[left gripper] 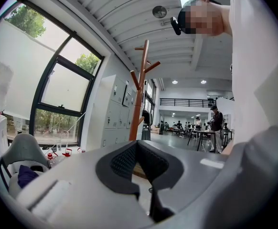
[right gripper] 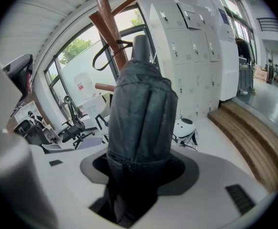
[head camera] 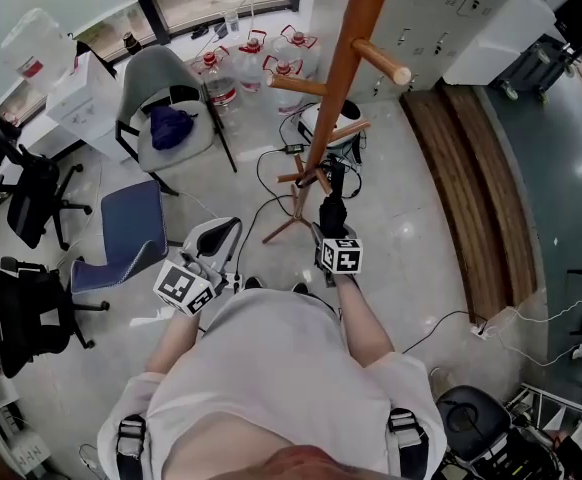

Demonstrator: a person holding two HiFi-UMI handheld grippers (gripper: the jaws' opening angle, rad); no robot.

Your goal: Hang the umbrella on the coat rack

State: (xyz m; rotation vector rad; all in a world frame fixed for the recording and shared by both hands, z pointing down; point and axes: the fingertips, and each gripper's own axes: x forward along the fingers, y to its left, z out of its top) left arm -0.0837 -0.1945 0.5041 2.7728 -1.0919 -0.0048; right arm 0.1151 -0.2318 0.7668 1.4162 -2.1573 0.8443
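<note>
Dark grey fabric filled the right gripper point(right gripper: 138, 168), whose jaws stood wide and clamped the folded umbrella point(right gripper: 141, 113) near its lower end. The left gripper point(left gripper: 137, 160) sat level beside the body, pad tips together on nothing, farther from the work. We noted the umbrella's long axis running straight out along the jaws, up and away toward the coat rack point(right gripper: 106, 18). Its strap loop point(right gripper: 100, 57) overlapped a peg; whether it encircled that peg we could not tell. Count: two grippers, one umbrella, one loop, one rack.
</note>
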